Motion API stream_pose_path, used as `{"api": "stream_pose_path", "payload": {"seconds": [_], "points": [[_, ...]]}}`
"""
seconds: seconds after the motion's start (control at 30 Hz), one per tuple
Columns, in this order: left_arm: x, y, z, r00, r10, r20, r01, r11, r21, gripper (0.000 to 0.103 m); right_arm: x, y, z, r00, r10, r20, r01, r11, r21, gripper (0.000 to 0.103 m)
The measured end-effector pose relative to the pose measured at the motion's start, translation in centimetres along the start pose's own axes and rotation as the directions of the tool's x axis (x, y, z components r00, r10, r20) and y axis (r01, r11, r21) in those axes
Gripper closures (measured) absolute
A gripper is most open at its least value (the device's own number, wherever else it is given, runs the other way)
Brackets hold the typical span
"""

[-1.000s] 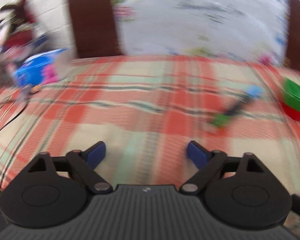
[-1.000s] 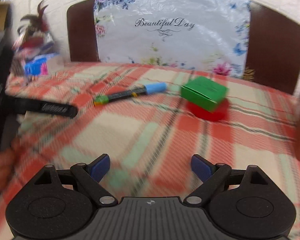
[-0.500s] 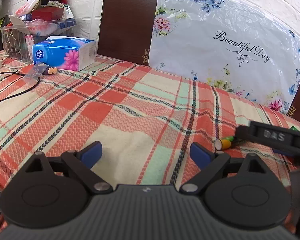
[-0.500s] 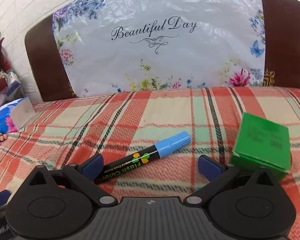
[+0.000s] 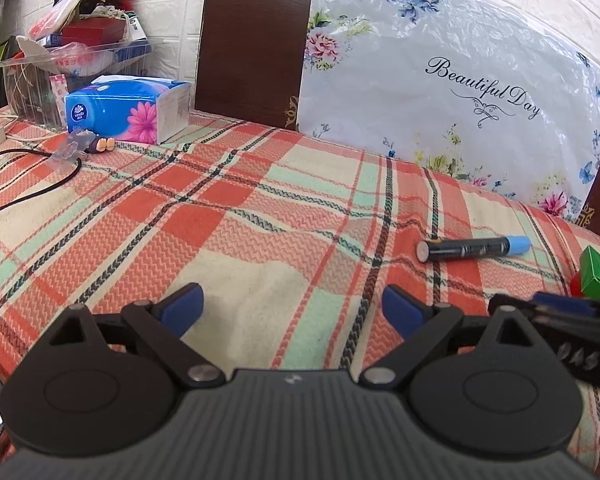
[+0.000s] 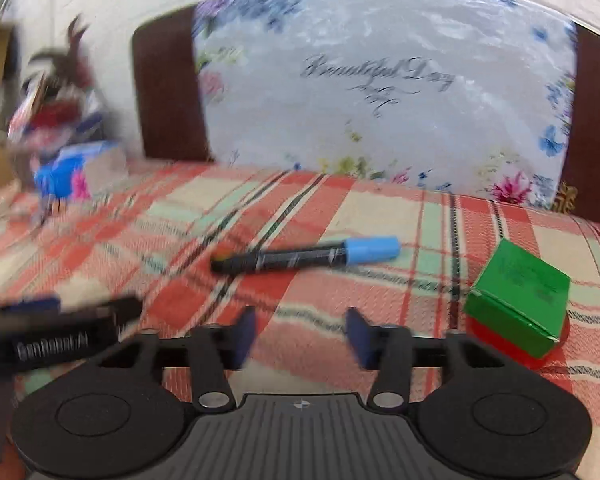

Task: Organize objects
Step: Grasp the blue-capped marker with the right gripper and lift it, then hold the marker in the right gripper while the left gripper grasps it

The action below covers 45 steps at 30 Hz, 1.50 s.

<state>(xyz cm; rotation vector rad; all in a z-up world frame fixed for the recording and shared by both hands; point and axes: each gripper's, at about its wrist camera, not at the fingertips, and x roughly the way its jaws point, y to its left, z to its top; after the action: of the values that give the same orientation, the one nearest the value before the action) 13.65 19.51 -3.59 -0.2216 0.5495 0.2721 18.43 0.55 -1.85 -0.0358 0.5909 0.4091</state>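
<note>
Bright even daylight, left wrist view sharp, right wrist view motion-blurred, fisheye-curved edges

White brick wall [image 5: 172, 8]; dark wooden headboard [image 5: 252, 40]; plaid-covered surface [image 5: 220, 208]

— What do we have on the checked woven tablecloth [image 5: 260, 240]?

— We see the black marker pen with a blue cap [image 6: 308, 258] lying flat near the middle, cap end to the right. Right of it, apart, sits the green cardboard box [image 6: 518, 300], resting on a flat red disc [image 6: 556, 350].

— And behind?

— Behind them we have the white flower-printed plastic-wrapped cushion [image 5: 440, 92], leaning against the dark brown wooden chair back [image 5: 252, 48].

— Far left?

— There we find the blue tissue pack [image 5: 128, 110] at the cloth's back edge, the clear plastic bin of clutter [image 5: 60, 68] behind it, and a black cable [image 5: 28, 196] lying in front.
</note>
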Motion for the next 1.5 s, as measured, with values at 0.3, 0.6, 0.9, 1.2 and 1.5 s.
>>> {"api": "stream_pose_path", "payload": {"seconds": [0.3, 0.6, 0.9, 1.2, 1.5], "points": [[0.1, 0.5, 0.1, 1.000, -0.024, 0.014, 0.025, 0.999, -0.039, 0.006, 6.2, -0.7, 3.5, 0.995, -0.076, -0.070, 0.087, 0.983, 0.164, 0.025], [0.2, 0.6, 0.2, 0.999, -0.029, 0.019, 0.030, 0.998, -0.054, 0.005, 3.0, 2.3, 0.2, 0.998, -0.069, -0.001, 0.067, 0.974, -0.218, 0.089], [0.4, 0.2, 0.2, 1.000, -0.010, 0.008, 0.010, 1.000, -0.024, 0.005, -7.5, -1.1, -7.0, 0.999, -0.044, 0.017, 0.047, 0.949, -0.311, 0.089], [0.7, -1.4, 0.0, 0.997, 0.071, -0.032, -0.068, 0.994, 0.090, 0.004, -13.7, -6.2, -10.7, 0.994, -0.111, 0.008, 0.110, 0.976, -0.189, 0.076], [-4.9, -5.3, -3.8, 0.994, 0.059, -0.092, -0.043, 0.986, 0.160, 0.004, -17.8, -9.3, -13.9, 0.996, -0.084, 0.018, 0.086, 0.991, -0.106, 0.053]]}}
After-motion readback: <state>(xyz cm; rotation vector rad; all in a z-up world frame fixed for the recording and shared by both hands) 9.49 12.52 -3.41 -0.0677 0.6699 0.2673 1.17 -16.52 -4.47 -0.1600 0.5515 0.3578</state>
